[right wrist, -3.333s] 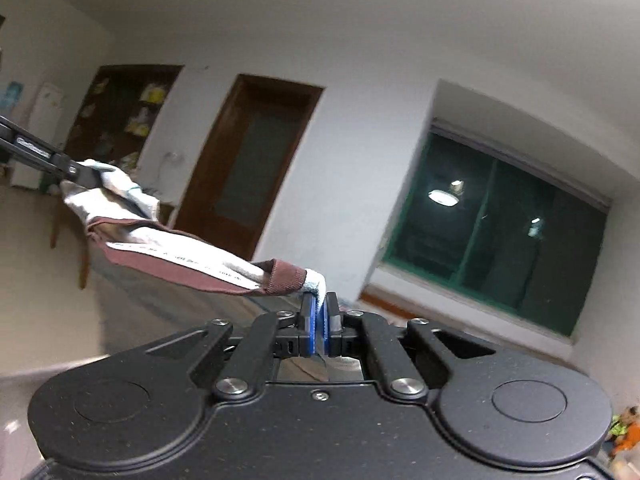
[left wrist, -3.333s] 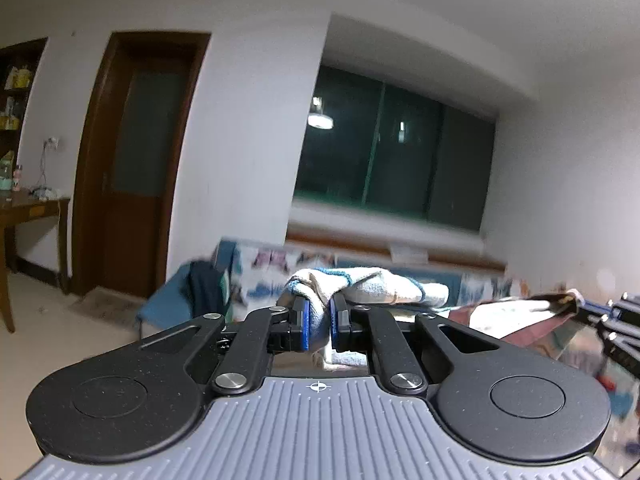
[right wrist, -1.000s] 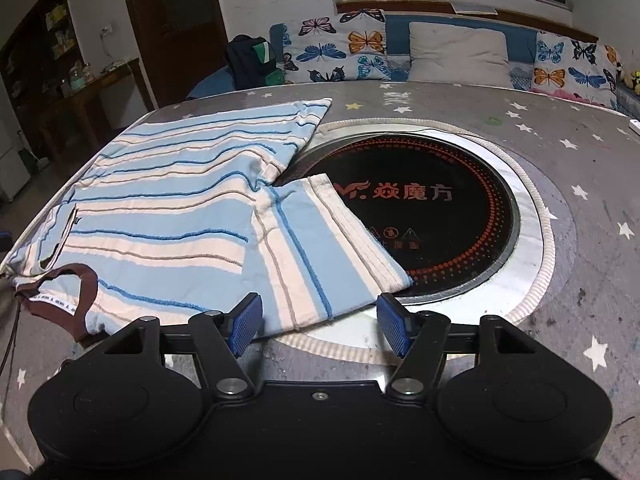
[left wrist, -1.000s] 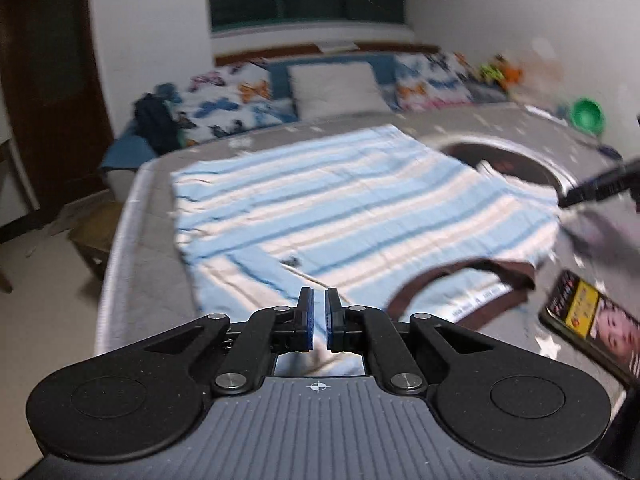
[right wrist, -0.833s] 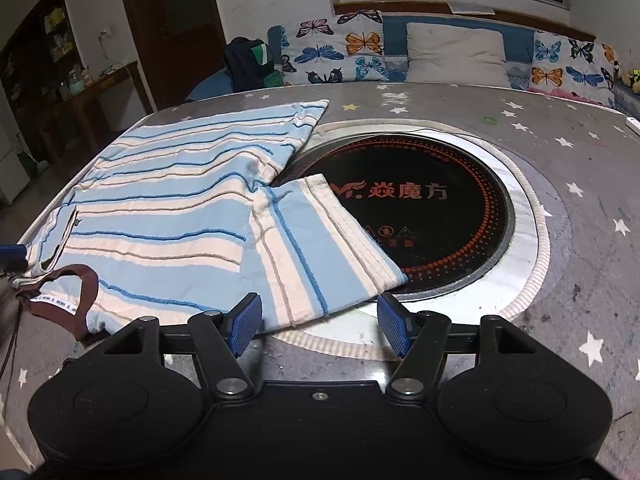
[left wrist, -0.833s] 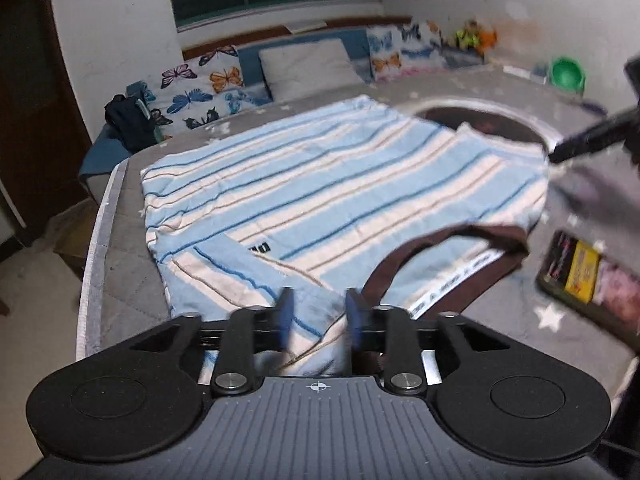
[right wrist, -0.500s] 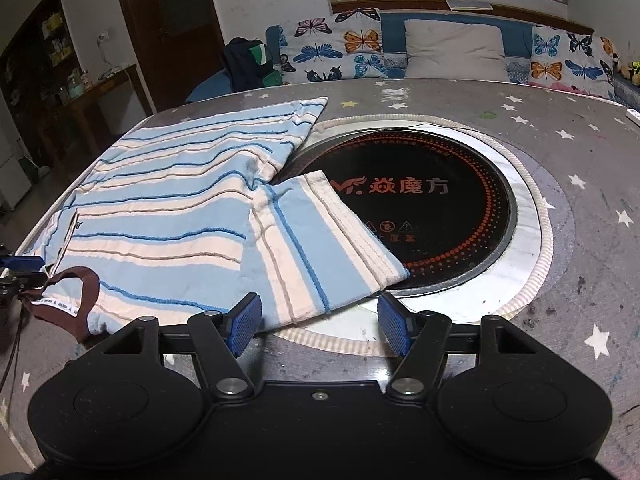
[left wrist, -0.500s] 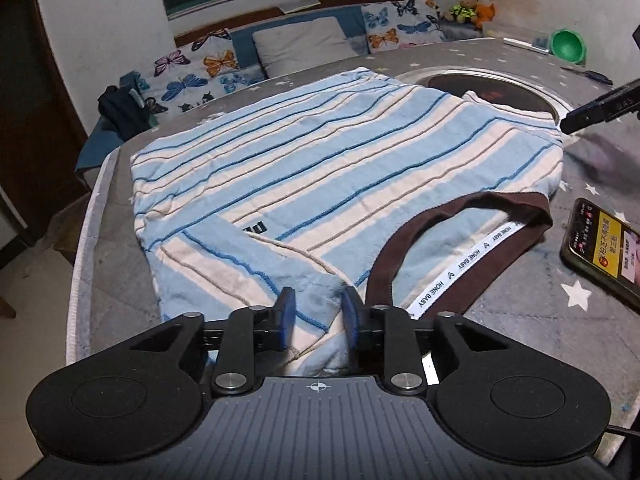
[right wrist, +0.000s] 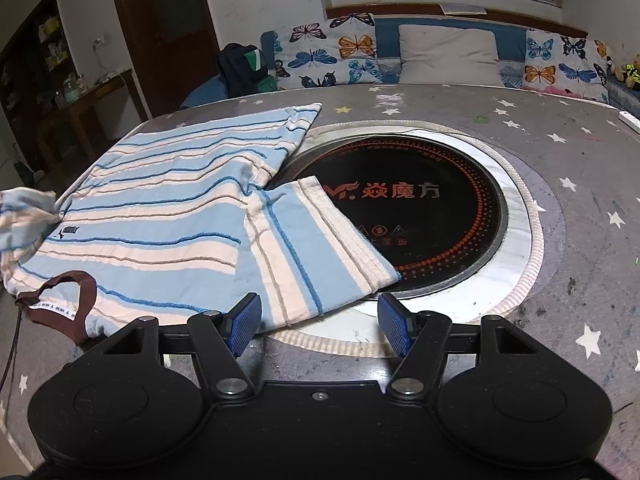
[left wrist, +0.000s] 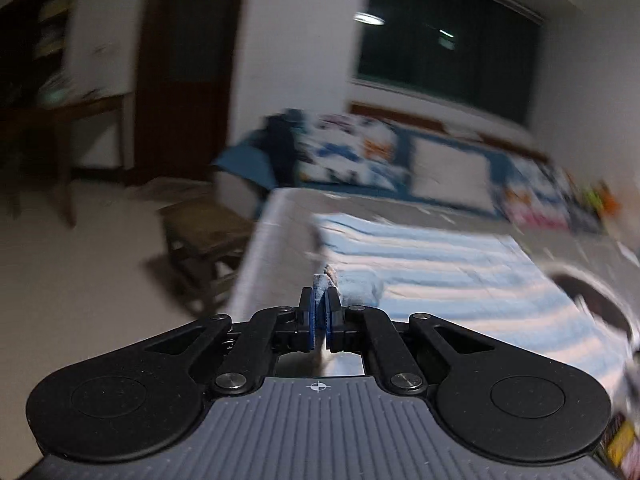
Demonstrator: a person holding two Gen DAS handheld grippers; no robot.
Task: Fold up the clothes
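A light blue and cream striped T-shirt (right wrist: pixel 168 216) with a brown collar (right wrist: pixel 80 292) lies flat on the grey star-print table (right wrist: pixel 580 216). Its right sleeve (right wrist: pixel 320 248) spreads over the black round hotplate (right wrist: pixel 420 208). My right gripper (right wrist: pixel 318 322) is open and empty, just in front of that sleeve's hem. My left gripper (left wrist: pixel 319 312) is shut on the shirt's left sleeve (left wrist: pixel 352 284) and lifts it off the table; the raised sleeve shows bunched at the far left of the right wrist view (right wrist: pixel 24 208). The left wrist view is blurred.
A sofa with butterfly cushions (right wrist: pixel 352 56) and a grey pillow (right wrist: pixel 448 56) stands behind the table. A dark backpack (right wrist: pixel 244 68) sits at its left end. A wooden stool (left wrist: pixel 200 240) stands by the table's left edge. A phone (left wrist: pixel 622 446) lies at the near right.
My left gripper closed on the left sleeve and lifted it, swinging up and left. The right gripper stayed open and barely moved.
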